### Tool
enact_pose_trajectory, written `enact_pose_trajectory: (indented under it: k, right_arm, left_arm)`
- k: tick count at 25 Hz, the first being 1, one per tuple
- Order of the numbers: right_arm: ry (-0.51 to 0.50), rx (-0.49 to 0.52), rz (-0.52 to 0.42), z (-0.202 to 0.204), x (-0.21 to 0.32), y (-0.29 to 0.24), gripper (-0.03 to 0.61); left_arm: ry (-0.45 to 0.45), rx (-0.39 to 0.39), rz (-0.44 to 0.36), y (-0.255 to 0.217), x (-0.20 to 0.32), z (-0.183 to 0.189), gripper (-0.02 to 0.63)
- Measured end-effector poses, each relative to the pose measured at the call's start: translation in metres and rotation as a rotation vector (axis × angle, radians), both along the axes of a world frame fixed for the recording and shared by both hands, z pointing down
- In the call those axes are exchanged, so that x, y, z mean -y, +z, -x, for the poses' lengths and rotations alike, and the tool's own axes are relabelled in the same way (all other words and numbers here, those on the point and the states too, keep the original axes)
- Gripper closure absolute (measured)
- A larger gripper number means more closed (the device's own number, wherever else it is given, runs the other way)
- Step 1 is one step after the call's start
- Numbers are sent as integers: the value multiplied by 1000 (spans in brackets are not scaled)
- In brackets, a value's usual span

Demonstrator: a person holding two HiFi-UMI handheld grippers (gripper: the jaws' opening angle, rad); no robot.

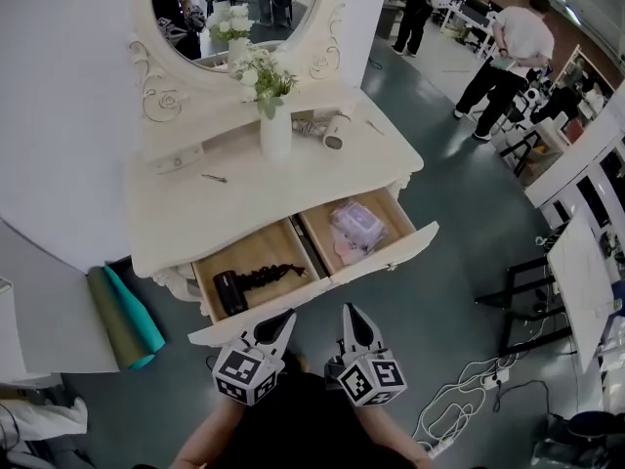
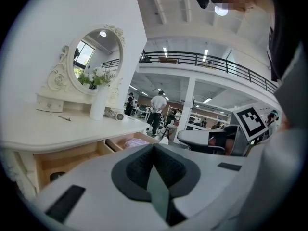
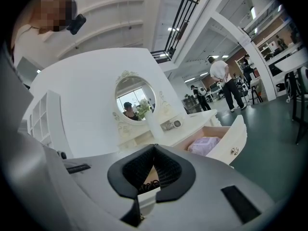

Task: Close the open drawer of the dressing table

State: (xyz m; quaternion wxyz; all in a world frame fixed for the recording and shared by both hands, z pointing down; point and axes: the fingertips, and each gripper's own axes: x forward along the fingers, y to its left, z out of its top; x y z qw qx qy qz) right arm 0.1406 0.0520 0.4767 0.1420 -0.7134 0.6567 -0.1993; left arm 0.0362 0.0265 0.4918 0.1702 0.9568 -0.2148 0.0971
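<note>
Two drawers of the dressing desk (image 1: 176, 213) are seen pulled out side by side. In the left drawer (image 1: 256, 254) a black appliance (image 1: 230, 292) with a curled cord is lying. In the right drawer (image 1: 376, 206) a lilac packet (image 1: 357, 225) is kept. Both drawers lie at 12 o'clock from the person, on the near side of the vase of flowers (image 1: 275, 133) and the oval mirror (image 1: 234, 8).

The left hand-held gripper (image 1: 281, 322) is clenched, its jaws together with nothing between them. Its tip is just beside the left drawer's front panel (image 1: 227, 332); contact cannot be confirmed. The right hand-held gripper (image 1: 352, 317) is likewise clenched and empty, and is aimed at 12 o'clock, close to where the two fronts meet, with the right drawer's front panel (image 1: 391, 252) at its 1 o'clock.

The approach is judged to be the step in hand, since both drawers are fully out and no push is evident. For the next move, the closed tips would need to be set squarely against a front panel. The drawer should then be driven straight toward 12 o'clock, with even pressure so that it is not skewed on its runners.
</note>
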Motion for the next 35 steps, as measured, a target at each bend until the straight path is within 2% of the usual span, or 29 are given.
enact_pose_trajectory:
  k: [9,12,19,24,31,35]
  right_arm:
    - [-111,-40,148,29,14,35,560]
    - [-154,-60,213,39,21,56,560]
    - [-292,-116,341,71,29,102,560]
    - [-374,-117,406,92,37,130,560]
    - [-440,-131,517,111,47,168,560]
    - [-454,-140,543,112,51,178,560]
  left_arm:
    - [-122,62,92,27,1,40,609]
    - [-161,107,123,46,5,53,607]
    - [-160,259,263,99,-8,83,608]
    - [-236,295,372,126,-11,103,609]
    - [-186,389,449,154,-22,112,609]
    - [-204,380,479,161,-21,111,609]
